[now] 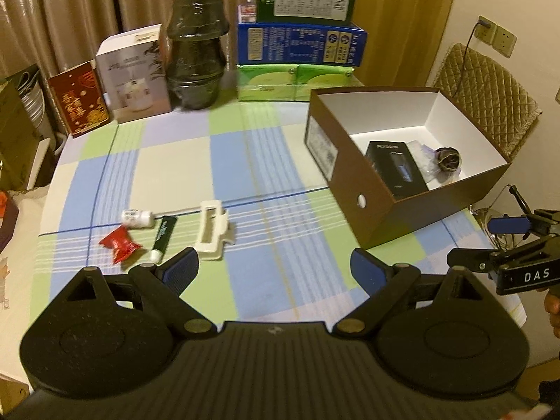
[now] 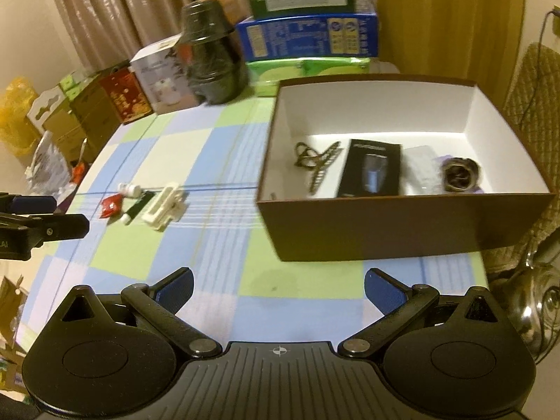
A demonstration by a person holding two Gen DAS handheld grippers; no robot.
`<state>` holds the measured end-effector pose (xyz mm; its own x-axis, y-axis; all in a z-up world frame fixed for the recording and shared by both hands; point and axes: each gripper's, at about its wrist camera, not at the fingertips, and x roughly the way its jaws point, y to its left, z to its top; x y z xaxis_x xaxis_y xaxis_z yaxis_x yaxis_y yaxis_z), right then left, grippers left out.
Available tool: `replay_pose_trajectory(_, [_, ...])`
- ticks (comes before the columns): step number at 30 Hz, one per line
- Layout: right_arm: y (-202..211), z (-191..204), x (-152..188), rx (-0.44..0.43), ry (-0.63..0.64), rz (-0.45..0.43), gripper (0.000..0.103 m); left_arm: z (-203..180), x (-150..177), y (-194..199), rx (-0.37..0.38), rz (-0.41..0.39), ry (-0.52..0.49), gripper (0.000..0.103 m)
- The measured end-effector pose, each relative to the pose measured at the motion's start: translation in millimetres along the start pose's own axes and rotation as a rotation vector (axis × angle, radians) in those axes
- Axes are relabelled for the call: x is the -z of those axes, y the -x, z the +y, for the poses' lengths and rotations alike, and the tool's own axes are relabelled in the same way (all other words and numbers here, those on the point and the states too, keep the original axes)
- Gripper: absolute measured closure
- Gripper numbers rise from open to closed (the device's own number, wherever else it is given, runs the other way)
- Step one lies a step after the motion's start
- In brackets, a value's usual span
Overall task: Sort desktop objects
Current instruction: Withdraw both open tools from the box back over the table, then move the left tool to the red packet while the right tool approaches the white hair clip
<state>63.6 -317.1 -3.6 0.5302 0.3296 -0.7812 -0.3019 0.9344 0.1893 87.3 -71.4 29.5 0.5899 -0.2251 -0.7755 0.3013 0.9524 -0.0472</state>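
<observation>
Now both the left gripper (image 1: 274, 262) and right gripper (image 2: 279, 285) hang wide and empty above the checked tablecloth (image 1: 273, 189), white clip (image 1: 211, 231) near the brown box (image 2: 402, 224).

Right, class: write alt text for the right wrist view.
An open, empty right gripper hovers over a checked tablecloth before a brown cardboard box holding a black booklet. Left lie a white plastic clip and red wrapper.

A white clip (image 1: 212, 233), green tube (image 1: 163, 236), white bottle (image 1: 137, 217) and red packet (image 1: 119, 244) lie clustered on the checked cloth. The brown box (image 2: 402, 227) holds a black carton (image 2: 370, 168), a hair claw (image 2: 320, 164) and a dark round thing (image 2: 458, 174).
</observation>
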Motion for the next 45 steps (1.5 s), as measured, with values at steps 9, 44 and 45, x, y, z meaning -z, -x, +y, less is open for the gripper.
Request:
replay_pose_trajectory(9, [-9, 42, 4, -0.051, 0.043, -0.004, 0.002, 36, 15, 16, -0.023, -0.003, 0.029, 0.011])
replay_pose_trajectory(44, [-103, 163, -2, -0.064, 0.114, -0.019, 0.002, 160, 46, 9, -0.142, 0.043, 0.103, 0.011])
replay_pose_trajectory(45, [-107, 165, -3, -0.064, 0.114, -0.027, 0.002, 163, 45, 6, -0.146, 0.047, 0.107, 0.011])
